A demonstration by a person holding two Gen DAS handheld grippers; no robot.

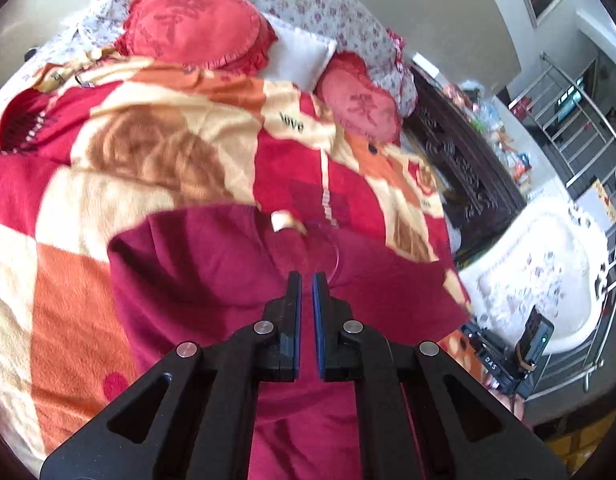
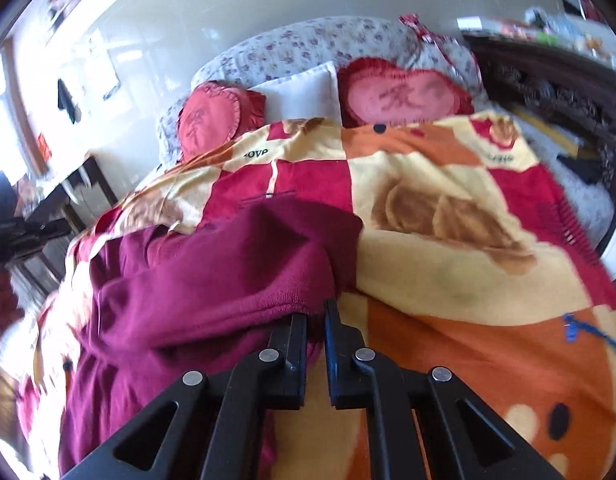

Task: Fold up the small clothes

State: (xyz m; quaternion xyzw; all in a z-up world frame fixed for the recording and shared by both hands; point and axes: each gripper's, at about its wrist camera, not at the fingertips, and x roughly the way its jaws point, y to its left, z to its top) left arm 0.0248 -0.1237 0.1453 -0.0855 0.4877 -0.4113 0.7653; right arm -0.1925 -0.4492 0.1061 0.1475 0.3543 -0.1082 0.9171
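A maroon knit garment [image 1: 188, 272] lies spread on a patterned blanket [image 1: 148, 152] on a bed, with its neck opening and white label [image 1: 282, 222] just beyond my left gripper [image 1: 306, 278]. The left jaws stand nearly together with the maroon cloth pinched between them near the collar. In the right wrist view the same garment [image 2: 212, 280] lies to the left, bunched in folds. Its right edge runs into my right gripper [image 2: 315, 314], which is shut on that edge. Orange and cream blanket [image 2: 447, 240] fills the area to the right.
Two red heart-shaped cushions [image 1: 188, 24] [image 1: 359, 104] and a white pillow [image 1: 300, 52] sit at the head of the bed. Dark carved wooden furniture [image 1: 459, 168] stands along the bed's right side, with a metal railing [image 1: 579, 128] beyond. A black device [image 1: 503, 356] shows at the lower right.
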